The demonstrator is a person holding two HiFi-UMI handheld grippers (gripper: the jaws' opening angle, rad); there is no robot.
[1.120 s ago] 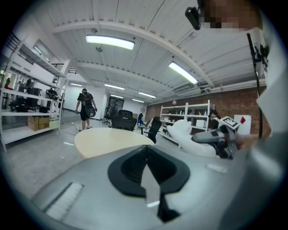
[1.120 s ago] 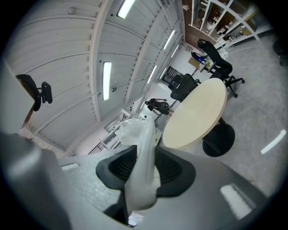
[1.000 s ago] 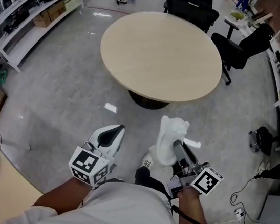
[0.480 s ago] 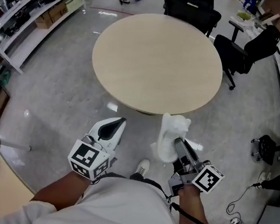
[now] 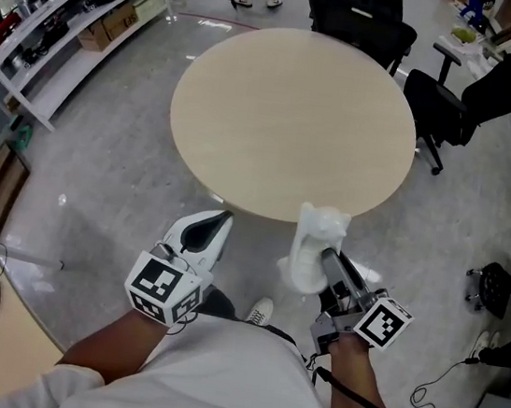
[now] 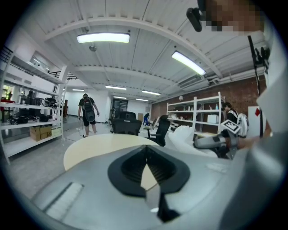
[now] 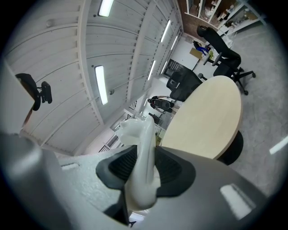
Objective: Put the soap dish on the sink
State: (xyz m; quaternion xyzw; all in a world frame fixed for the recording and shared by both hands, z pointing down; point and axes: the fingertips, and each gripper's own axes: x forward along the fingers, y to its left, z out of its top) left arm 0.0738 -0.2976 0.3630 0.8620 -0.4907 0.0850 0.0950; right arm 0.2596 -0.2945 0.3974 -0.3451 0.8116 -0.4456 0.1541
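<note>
While I stand over the grey floor [image 5: 111,159], it fills most of the head view, and the round beige table [image 5: 296,119] sits in the middle of it, its top bare. White shelving [image 5: 67,2] loaded with boxes and gear runs along the left edge. Two black office chairs [image 5: 363,11] [image 5: 463,100] stand at the table's far side and far right. Through the left gripper view I can see a person with a backpack [image 6: 87,112] far off beyond the table.

Nearer to me, both my forearms reach out from my white shirt [image 5: 230,383], each carrying its tool, with the marker cubes [image 5: 163,289] [image 5: 380,324] close to my wrists. My left gripper [image 5: 223,219] points toward the table's near rim; its jaws meet at the tips and hold nothing. My right gripper [image 5: 331,259] is clamped on the soap dish [image 5: 311,244], a white, slightly translucent piece standing on edge between the black ribbed pads and rising past them. The dish is in the air above the floor, just short of the table's near rim, well to the right of the left tool. Below, between my arms, the toe of one white shoe [image 5: 262,312] shows.
</note>
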